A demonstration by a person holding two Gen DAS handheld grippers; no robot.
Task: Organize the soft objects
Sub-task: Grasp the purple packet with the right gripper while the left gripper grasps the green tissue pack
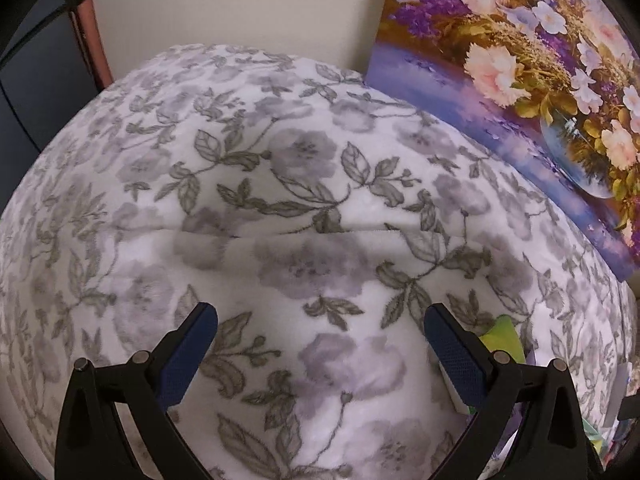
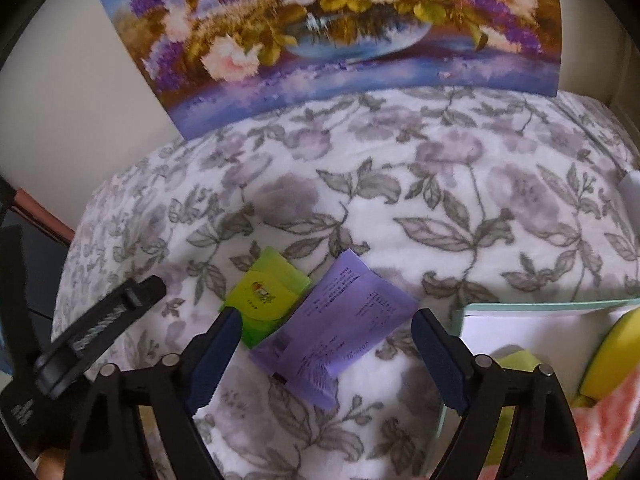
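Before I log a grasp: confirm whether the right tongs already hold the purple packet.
No: the right tongs stand open around the purple packet, pads clear of it.

Plain cream wall [image 1: 248,4] behind; flower painting [image 2: 332,28] leaning against it, resting on a fleece blanket [image 2: 440,184] with grey floral print; soft, dim light.

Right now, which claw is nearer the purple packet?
Right. The right claw hangs open just over the purple packet, which shows between its fingers. The left claw is open over bare blanket, off to the packet's left.
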